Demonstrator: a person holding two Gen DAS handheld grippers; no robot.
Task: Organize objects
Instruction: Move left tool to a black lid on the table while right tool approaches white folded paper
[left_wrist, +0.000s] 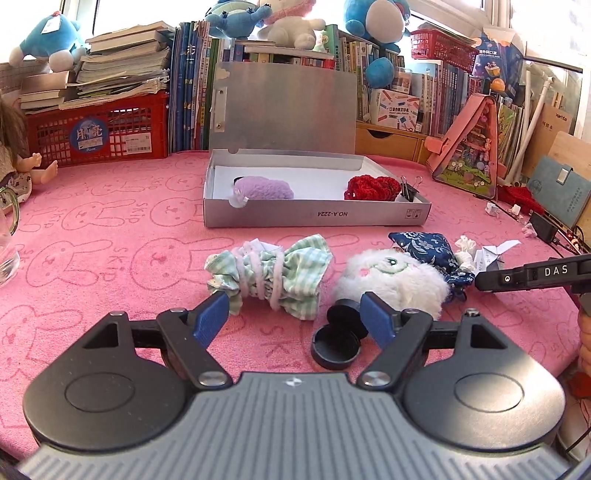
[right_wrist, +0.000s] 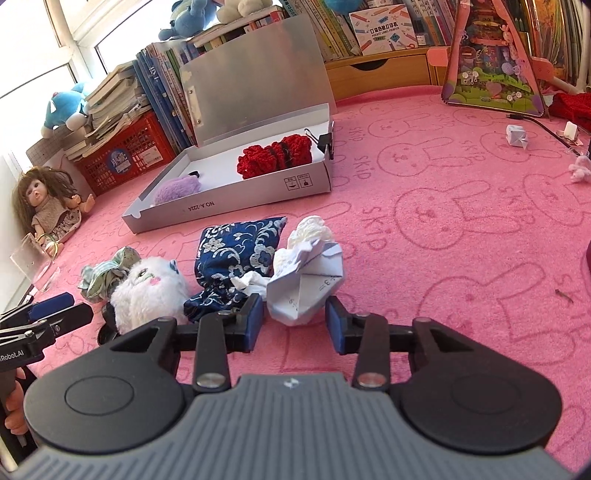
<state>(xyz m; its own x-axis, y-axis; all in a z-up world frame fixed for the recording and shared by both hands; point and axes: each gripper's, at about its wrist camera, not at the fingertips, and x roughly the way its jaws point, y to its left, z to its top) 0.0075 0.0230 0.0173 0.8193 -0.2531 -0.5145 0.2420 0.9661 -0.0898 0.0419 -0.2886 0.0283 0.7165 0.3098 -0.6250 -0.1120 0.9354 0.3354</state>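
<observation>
Both tools are released, the left tool (left_wrist: 295, 317) low over the pink counter (left_wrist: 110, 258) before a green checked scrunchie (left_wrist: 269, 273), the right tool (right_wrist: 295, 321) flanking a folded paper piece (right_wrist: 306, 280), while beyond stands the open grey box (left_wrist: 317, 218) holding a red knitted item (left_wrist: 373, 188).

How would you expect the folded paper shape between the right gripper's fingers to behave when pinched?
The folded paper shape looks hollow and thin-walled, so it probably weighs little and would crumple under a firm squeeze. Its creased facets suggest it would slide rather than roll if pushed.
</observation>
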